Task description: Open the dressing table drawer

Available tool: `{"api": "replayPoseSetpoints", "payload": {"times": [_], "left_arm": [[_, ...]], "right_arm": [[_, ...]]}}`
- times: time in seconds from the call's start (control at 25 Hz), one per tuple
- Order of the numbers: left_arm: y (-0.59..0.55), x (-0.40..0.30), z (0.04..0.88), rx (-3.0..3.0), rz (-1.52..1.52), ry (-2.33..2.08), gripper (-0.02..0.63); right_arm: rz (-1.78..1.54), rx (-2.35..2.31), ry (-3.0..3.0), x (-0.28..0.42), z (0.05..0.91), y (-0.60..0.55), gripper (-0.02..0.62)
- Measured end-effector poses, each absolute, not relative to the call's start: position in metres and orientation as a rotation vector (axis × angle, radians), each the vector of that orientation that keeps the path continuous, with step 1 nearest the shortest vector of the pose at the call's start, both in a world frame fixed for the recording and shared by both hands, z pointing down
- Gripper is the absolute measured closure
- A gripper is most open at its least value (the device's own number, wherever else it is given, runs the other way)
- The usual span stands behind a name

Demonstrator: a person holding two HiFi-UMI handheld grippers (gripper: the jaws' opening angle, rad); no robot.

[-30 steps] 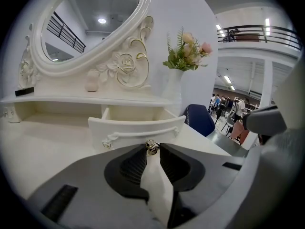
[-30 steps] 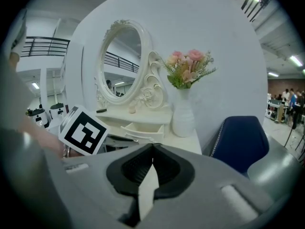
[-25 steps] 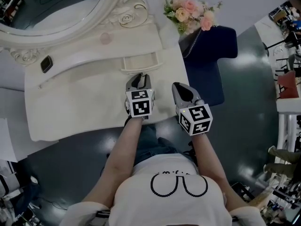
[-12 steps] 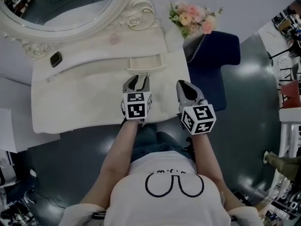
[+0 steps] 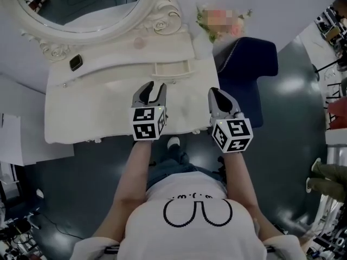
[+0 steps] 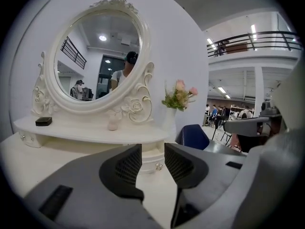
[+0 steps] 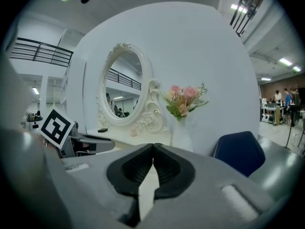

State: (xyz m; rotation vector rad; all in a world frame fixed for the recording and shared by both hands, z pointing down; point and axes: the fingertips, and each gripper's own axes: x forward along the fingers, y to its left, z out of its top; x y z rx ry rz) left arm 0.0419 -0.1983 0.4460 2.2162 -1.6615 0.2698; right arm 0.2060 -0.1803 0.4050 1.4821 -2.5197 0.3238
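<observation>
Holds the left gripper (image 6: 152, 150) above the near part of the dressing table (image 5: 97, 118), jaws parted with a clear gap and nothing between the pads. Holds the right gripper (image 7: 153, 148) beside it, at the table's right edge, jaw tips pressed together on nothing. Points both toward the back of the table, tilted a little downward.

Looks through the left gap straight at the drawer (image 5: 172, 69), which neither gripper touches: a small drawer under the raised shelf (image 5: 108, 56), standing out from its slot so that its inside shows from above, with a small knob on its front.

Finds on the shelf a small black object (image 5: 75, 62) at the left and a small pale pink item (image 5: 139, 42) near the middle. Sees behind them the oval mirror (image 5: 81, 4) in its carved white frame, pink flowers (image 6: 178, 97) at the shelf's right end, and a dark blue chair (image 5: 246, 80) just right of the table.
</observation>
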Motion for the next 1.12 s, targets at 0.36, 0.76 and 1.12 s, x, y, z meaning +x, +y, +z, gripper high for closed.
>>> {"api": "replayPoseSetpoints", "payload": {"times": [0.36, 0.76, 1.12], "left_arm": [[-0.183, 0.034, 0.341, 2.534, 0.128, -1.681, 0.459], [-0.175, 0.008, 0.236, 2.643, -0.116, -1.902, 0.459], [-0.174, 0.002, 0.228, 2.583, -0.198, -1.931, 0.607]], "right_arm": [[-0.068, 1.348, -2.617, 0.178, 0.311, -0.176, 0.595], [-0.298, 1.376, -2.691, 0.176, 0.242, -0.174, 0.594], [-0.336, 1.436, -2.741, 0.181, 0.217, -0.176, 0.594]]}}
